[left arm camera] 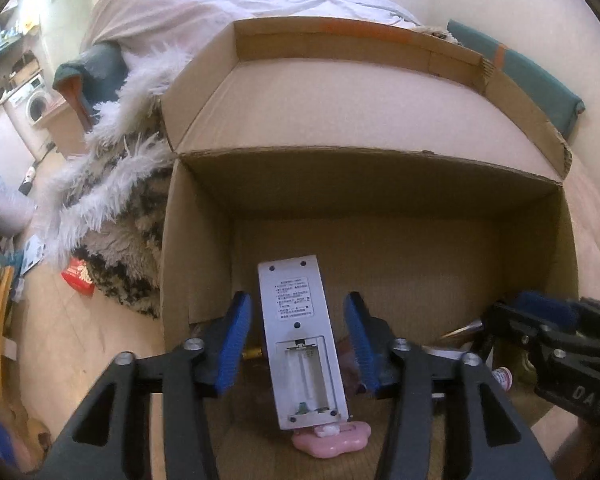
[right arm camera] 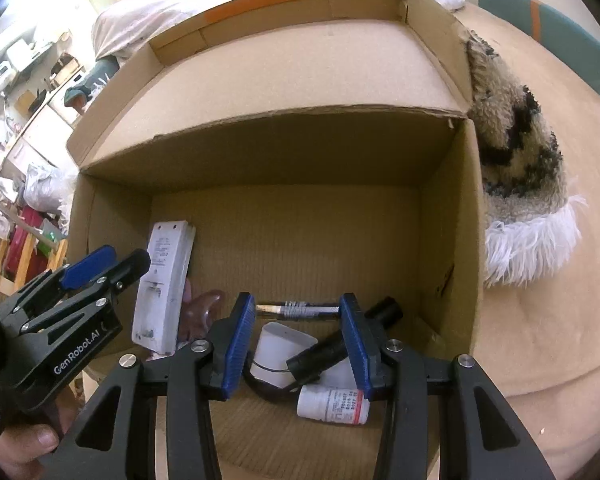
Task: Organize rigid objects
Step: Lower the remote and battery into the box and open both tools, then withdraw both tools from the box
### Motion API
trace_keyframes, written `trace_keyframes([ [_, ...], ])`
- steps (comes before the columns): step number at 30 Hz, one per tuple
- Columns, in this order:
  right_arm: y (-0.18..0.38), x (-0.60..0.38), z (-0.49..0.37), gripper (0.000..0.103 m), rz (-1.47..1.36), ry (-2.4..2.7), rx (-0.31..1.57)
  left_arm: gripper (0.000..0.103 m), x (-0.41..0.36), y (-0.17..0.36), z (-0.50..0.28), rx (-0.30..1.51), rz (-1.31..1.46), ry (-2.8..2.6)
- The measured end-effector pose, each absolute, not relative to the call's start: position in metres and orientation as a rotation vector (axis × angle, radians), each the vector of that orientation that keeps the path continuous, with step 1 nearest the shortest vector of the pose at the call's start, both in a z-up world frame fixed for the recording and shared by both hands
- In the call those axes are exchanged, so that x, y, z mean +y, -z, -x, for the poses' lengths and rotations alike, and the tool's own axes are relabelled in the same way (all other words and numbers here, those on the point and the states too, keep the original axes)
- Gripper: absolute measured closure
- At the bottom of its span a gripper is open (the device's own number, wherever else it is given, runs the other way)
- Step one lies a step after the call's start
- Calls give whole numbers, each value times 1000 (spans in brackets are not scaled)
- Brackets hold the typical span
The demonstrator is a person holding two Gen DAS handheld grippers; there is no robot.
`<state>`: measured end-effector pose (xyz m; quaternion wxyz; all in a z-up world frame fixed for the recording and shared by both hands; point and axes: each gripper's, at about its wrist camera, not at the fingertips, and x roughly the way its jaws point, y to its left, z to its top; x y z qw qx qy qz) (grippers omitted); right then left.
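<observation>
Remote [left arm camera: 300, 340] among bottle [right arm camera: 334, 404], flashlight [right arm camera: 344, 344], box [right arm camera: 448, 240]

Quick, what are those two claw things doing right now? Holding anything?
Left gripper: jaws open on either side of the white remote, not touching it.
Right gripper: jaws open, empty, over the black flashlight.

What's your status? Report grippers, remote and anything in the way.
Left gripper jaws open, astride remote. Right gripper open, empty. Remote in cardboard box, leaning on pink object. Nothing blocking.
</observation>
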<state>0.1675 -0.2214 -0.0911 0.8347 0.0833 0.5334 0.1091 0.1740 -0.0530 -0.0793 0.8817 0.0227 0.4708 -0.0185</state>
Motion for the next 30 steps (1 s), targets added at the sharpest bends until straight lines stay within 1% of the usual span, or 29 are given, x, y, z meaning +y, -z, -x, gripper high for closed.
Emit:
trace_keyframes([
  [1, 89, -222, -167, 47, -187, -233, 1121, 47, -52, 78, -174, 978, -50, 32],
  [2, 87, -224, -166, 40, -195, -237, 1112, 45, -51, 75, -172, 972, -48, 26],
  [3, 85, -224, -165, 36, -199, -239, 1101, 43, -49, 75, -174, 971, -44, 27],
  [4, 83, -225, -165, 34, -198, -239, 1093, 42, -48, 74, -174, 968, -40, 27],
  [6, 80, -225, -164, 25, -197, -234, 1082, 42, -45, 72, -174, 969, -42, 17],
  [7, 79, -225, -164, 23, -198, -233, 1077, 42, -44, 71, -174, 974, -41, 12],
  [9, 76, -225, -164, 10, -206, -235, 1066, 42, -40, 71, -177, 988, -39, 14],
  [11, 73, -226, -164, 0, -214, -241, 1056, 42, -38, 69, -176, 1012, -28, 34],
  [17, 64, -231, -156, 0, -227, -244, 1025, 41, -37, 50, -156, 972, -25, 35],
  [19, 60, -232, -149, 0, -225, -245, 1011, 31, -35, 46, -147, 958, -30, 6],
  [20, 58, -234, -145, 0, -226, -245, 1005, 23, -33, 45, -142, 948, -28, -10],
  [21, 55, -234, -142, 0, -227, -246, 1003, 21, -31, 45, -138, 943, -24, -16],
  [25, 43, -235, -124, 0, -197, -240, 972, 19, -28, 45, -122, 968, -6, 5],
  [26, 39, -234, -120, 0, -184, -235, 957, 15, -26, 44, -117, 969, 3, 10],
  [27, 34, -235, -113, 0, -174, -231, 932, 12, -24, 40, -112, 961, 14, 13],
  [30, 20, -238, -94, 0, -147, -209, 871, 11, -18, 26, -92, 887, 21, 1],
])
